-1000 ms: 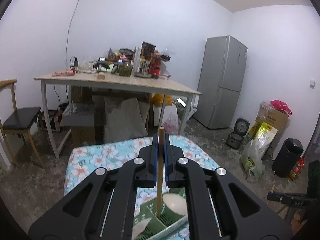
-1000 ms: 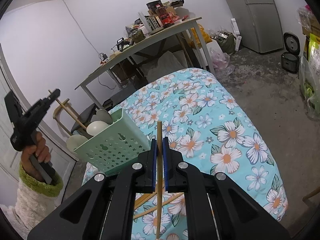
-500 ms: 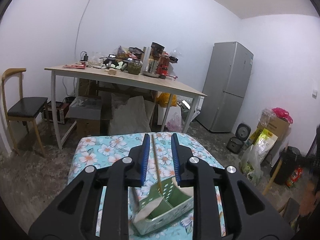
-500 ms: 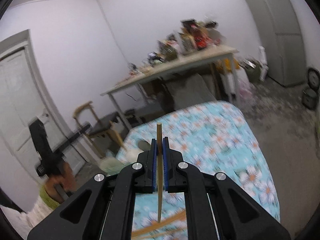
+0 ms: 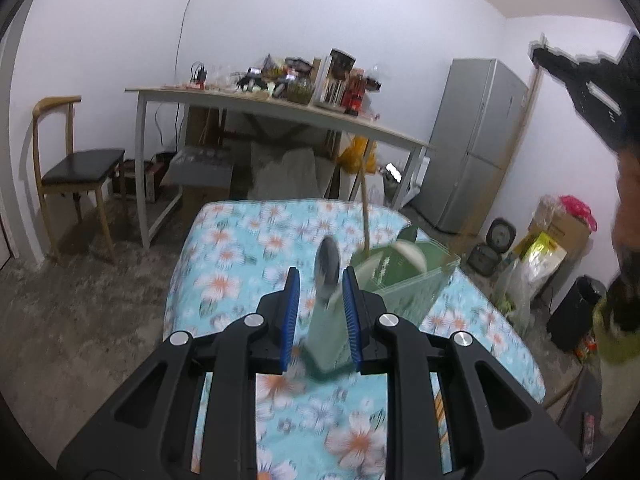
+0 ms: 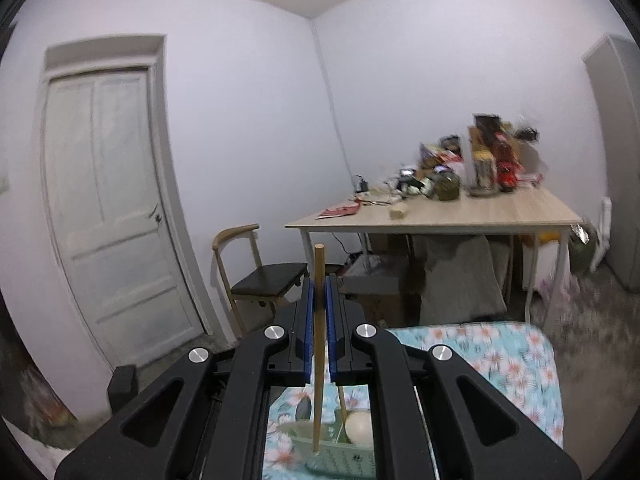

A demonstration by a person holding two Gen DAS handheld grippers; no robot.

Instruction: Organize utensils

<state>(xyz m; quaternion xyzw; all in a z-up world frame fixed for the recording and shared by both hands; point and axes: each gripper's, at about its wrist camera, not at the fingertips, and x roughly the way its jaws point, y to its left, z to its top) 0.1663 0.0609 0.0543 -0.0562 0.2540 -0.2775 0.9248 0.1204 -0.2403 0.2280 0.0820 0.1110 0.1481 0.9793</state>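
The left gripper (image 5: 320, 294), which pinched a chopstick a second ago, has spread its jaws; that chopstick (image 5: 365, 212) stands in the green basket (image 5: 404, 280) on the floral-covered surface (image 5: 240, 240). The right gripper (image 6: 319, 304) (jaws pressed together) pinches a second chopstick (image 6: 318, 320) above the basket, presumably next in.

No words, labels or numbers can be read anywhere (the packets on the far table are blurred).
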